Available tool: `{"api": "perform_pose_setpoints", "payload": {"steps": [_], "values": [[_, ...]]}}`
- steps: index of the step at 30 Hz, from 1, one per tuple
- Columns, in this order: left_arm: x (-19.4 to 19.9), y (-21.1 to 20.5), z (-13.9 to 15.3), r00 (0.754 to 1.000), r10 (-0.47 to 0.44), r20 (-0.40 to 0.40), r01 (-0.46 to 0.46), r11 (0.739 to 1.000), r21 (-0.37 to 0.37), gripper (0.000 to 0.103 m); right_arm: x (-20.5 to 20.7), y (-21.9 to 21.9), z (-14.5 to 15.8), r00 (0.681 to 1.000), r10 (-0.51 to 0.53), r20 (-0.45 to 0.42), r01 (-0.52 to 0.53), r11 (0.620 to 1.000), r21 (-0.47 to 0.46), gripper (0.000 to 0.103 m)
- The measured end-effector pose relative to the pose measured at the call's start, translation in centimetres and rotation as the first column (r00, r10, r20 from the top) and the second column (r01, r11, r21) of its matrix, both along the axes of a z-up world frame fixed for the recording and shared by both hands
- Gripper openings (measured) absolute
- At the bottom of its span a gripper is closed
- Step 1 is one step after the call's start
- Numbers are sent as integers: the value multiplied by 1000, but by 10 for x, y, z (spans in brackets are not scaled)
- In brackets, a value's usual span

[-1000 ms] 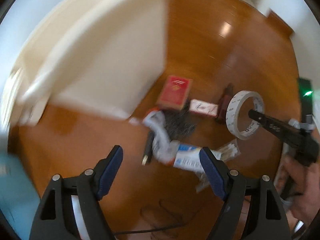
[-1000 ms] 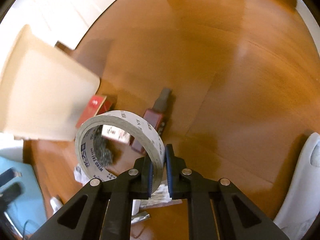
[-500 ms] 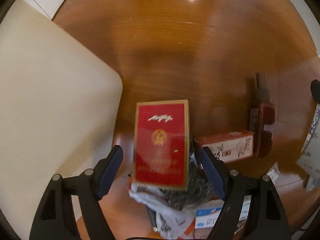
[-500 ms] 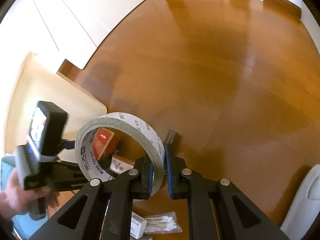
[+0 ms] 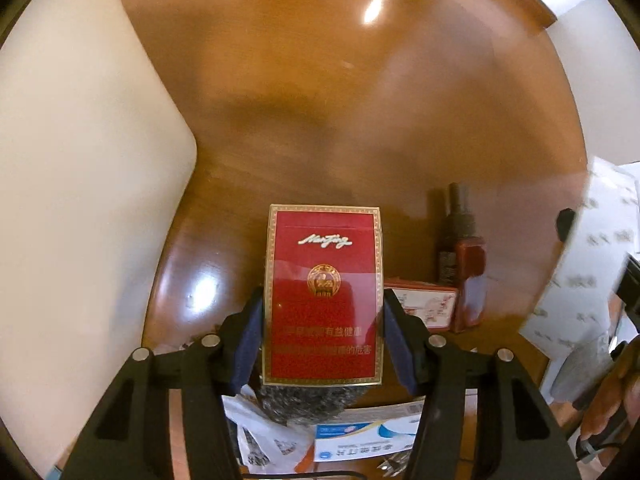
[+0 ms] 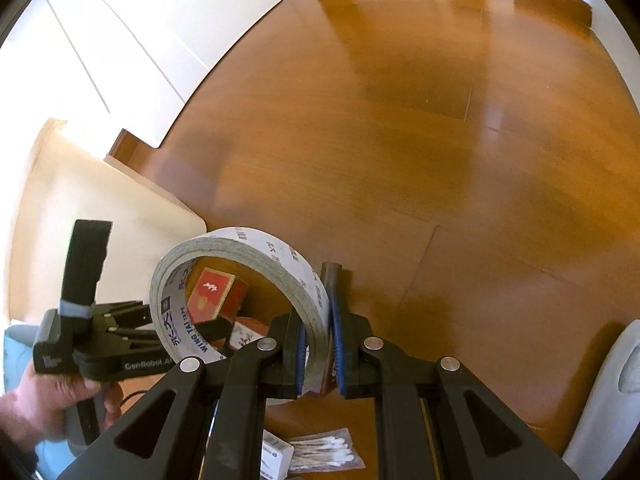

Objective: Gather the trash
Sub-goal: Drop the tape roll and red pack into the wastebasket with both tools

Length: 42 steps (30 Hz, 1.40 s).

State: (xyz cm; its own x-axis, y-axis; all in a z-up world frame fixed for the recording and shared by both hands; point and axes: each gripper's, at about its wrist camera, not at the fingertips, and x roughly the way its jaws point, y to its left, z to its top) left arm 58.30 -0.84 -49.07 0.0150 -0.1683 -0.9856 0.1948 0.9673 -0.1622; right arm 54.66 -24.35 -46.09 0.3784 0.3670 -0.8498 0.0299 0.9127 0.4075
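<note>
A red cigarette pack [image 5: 324,292] lies on top of a pile of litter on the wooden floor. My left gripper [image 5: 323,320] points straight down over it. Its jaws are closing, and the blue pads touch the pack's two long sides. Seen through the tape ring in the right wrist view, the same pack [image 6: 212,292] sits on the floor. My right gripper [image 6: 318,344] is shut on the wall of a white tape roll [image 6: 240,248] and holds it upright above the floor. The roll [image 5: 592,248] shows blurred at the right edge of the left wrist view.
Under the pack lies a grey scouring pad [image 5: 308,400], with a small red-and-white box [image 5: 424,304], a dark red bottle [image 5: 460,256] and a blue-and-white carton [image 5: 368,436] around it. A cotton swab packet [image 6: 324,452] lies nearer. A cream panel [image 5: 80,200] stands left.
My left gripper came down over the red pack, and its jaws narrowed from wide apart to the pack's sides. The right gripper kept hold of the tape roll and barely moved.
</note>
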Motion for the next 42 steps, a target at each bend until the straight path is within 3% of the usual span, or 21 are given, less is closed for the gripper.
{"api": "perform_pose_setpoints", "payload": {"steps": [4,9,13,18,21,28,30,31,34,38,42], "values": [[-29,-15,52,996,4,93,-1,1000,-30,55,-3,-7,10,1000,-30,3,30,1000,2,12],[-68,-23,155,967,-11,255,20,999,-34,54,-11,-15,39,997,-68,20,68,998,20,12],[-65,15,245,923,89,376,-79,996,-40,55,-24,-15,71,996,-79,46,77,996,39,12],[-52,70,299,891,219,398,-188,975,-115,54,-37,-9,111,994,-78,76,74,996,53,12],[-54,81,310,880,248,406,-202,967,-152,54,-42,-10,131,991,-78,104,73,996,54,12],[-45,115,287,848,330,414,-286,944,-166,55,-42,-8,161,985,-77,151,70,996,48,12],[-37,127,281,841,358,405,-338,933,-124,65,-40,-4,170,985,-68,160,61,997,46,12],[-36,134,280,831,380,406,-372,923,-101,83,-39,1,173,985,-62,162,55,997,47,12],[-45,154,286,793,460,400,-442,886,-143,84,-36,14,188,983,-35,182,28,999,38,12],[-88,173,316,785,471,402,-455,879,-142,84,-33,43,214,978,18,209,-27,999,40,12],[-156,190,349,753,549,363,-528,833,-166,84,-26,93,250,957,130,259,-138,990,14,12]]}}
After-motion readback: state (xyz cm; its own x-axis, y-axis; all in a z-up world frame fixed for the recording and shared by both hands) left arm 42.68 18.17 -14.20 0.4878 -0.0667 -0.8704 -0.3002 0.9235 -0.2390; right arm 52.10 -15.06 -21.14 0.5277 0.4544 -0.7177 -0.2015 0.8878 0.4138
